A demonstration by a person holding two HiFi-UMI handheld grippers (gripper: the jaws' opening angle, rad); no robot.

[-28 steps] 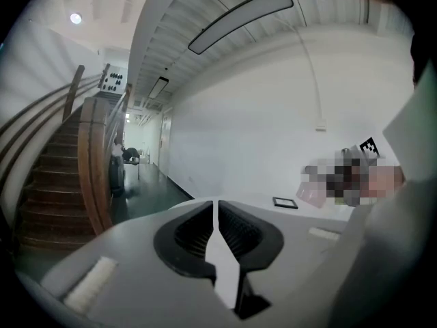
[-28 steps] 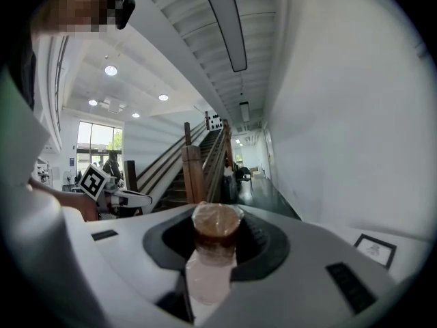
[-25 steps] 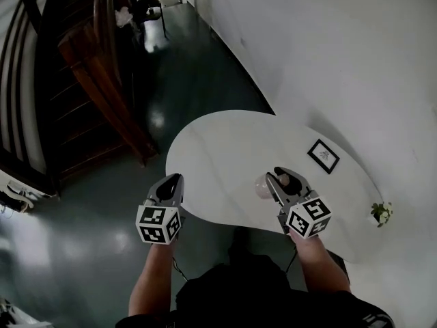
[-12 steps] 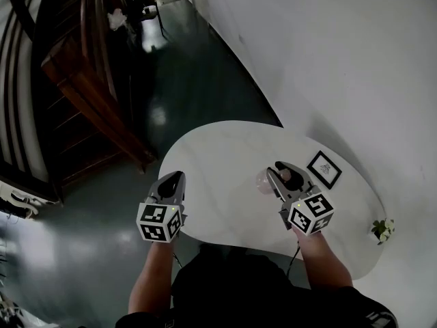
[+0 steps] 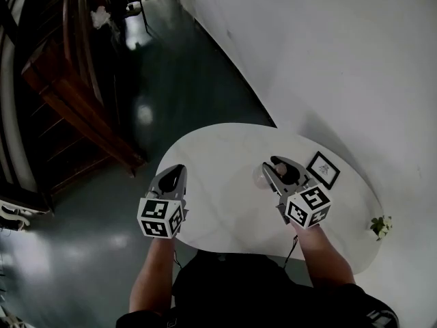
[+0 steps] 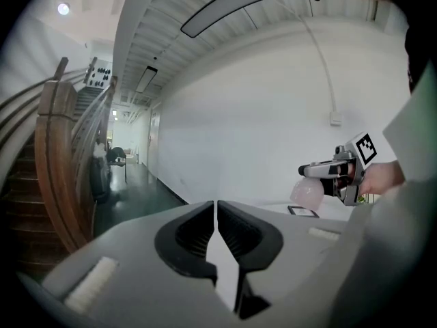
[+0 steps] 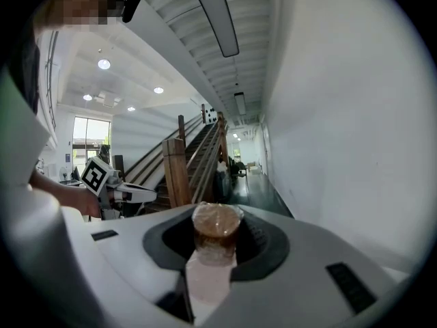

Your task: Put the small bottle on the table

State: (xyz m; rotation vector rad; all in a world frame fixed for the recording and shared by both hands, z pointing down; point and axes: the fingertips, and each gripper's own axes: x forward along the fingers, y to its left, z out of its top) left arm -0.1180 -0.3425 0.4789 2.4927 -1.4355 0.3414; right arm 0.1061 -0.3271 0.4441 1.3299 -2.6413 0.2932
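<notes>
The small bottle is pale pink with a brown, film-wrapped top. My right gripper is shut on it, jaws around its neck. In the head view the right gripper holds the bottle above the white oval table, right of its middle. From the left gripper view the bottle hangs below the right gripper. My left gripper is shut with nothing in it. The left gripper hovers at the table's near left edge.
A small black picture frame lies on the table just right of the right gripper, and a little potted plant stands at the table's far right end. A white wall runs along the right. A wooden staircase and dark glossy floor lie left.
Both grippers have moved a little forward over the table as the person stepped closer. The right gripper still holds the bottle; the left stays shut.
</notes>
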